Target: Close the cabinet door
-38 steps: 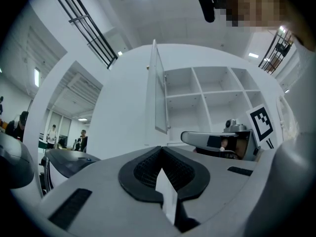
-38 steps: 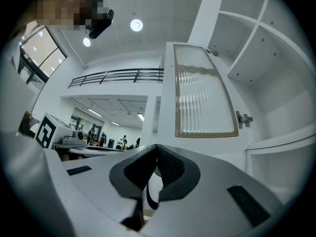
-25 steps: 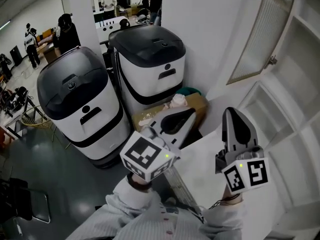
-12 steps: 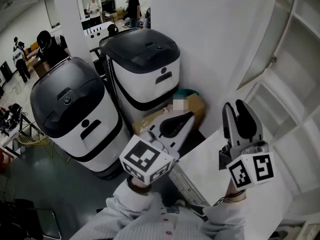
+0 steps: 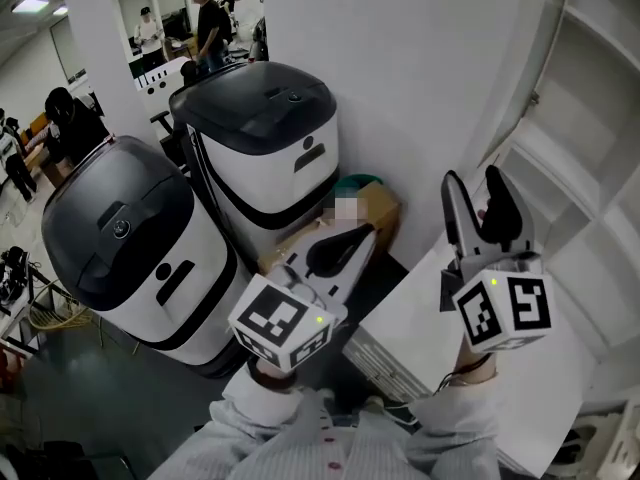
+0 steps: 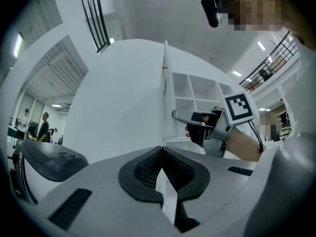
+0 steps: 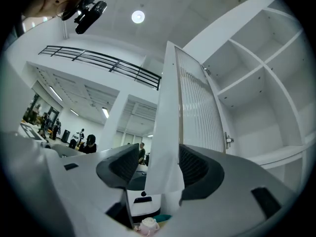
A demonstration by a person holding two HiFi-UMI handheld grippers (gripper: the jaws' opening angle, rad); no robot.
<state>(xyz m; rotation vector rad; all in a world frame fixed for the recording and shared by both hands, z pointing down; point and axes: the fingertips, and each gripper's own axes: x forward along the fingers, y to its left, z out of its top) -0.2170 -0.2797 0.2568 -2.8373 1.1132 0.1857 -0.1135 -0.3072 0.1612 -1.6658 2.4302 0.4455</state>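
Now cabinet door (image 7: 168, 107) — ribbed panel, ajar — between right gripper (image 5: 474, 181) fingers, just opening; left gripper (image 6: 161, 150) closed.

White cabinet door (image 7: 195, 107), black-topped white machines (image 5: 265, 138)

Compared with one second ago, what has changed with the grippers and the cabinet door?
The right gripper rose a little and its jaws have just been opening; the edge of the cabinet door now stands between them, ungripped. The left gripper stayed shut and empty.
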